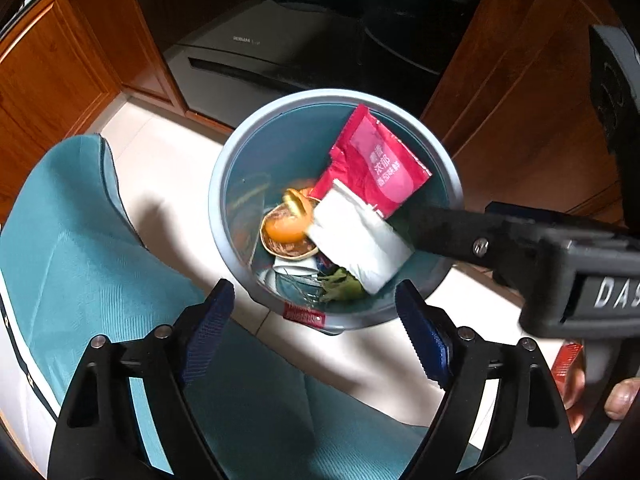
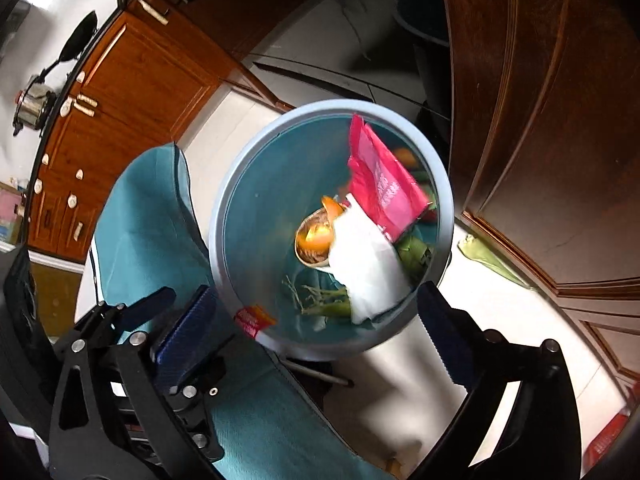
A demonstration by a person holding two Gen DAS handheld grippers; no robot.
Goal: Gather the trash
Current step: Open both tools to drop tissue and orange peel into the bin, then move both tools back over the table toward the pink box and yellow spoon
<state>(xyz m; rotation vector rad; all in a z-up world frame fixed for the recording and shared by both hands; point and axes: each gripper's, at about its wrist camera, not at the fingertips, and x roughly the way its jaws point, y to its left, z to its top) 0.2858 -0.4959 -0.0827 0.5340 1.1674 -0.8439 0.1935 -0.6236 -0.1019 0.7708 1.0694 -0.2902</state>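
A round blue trash bin [image 1: 224, 184] [image 2: 224, 216] stands on the pale floor. Inside it lie a red packet [image 1: 378, 160] [image 2: 384, 184], a white tissue [image 1: 358, 240] [image 2: 368, 264], orange peel [image 1: 286, 226] [image 2: 316, 236] and green scraps [image 1: 340, 286] [image 2: 326, 306]. The tissue and packet look blurred, so they may be falling. My left gripper [image 1: 316, 312] is open and empty just above the bin's near rim. My right gripper [image 2: 316, 320] is open and empty over the bin; it also shows in the left wrist view [image 1: 480, 240] reaching in from the right.
A teal cloth-covered surface [image 1: 72, 248] [image 2: 140, 220] lies left of and below the bin. Wooden cabinets [image 1: 48, 68] [image 2: 540, 120] stand around it, with a dark appliance [image 1: 248, 60] behind. A red packet [image 1: 566, 364] lies on the floor at the right. A green scrap [image 2: 486, 254] lies by the cabinet base.
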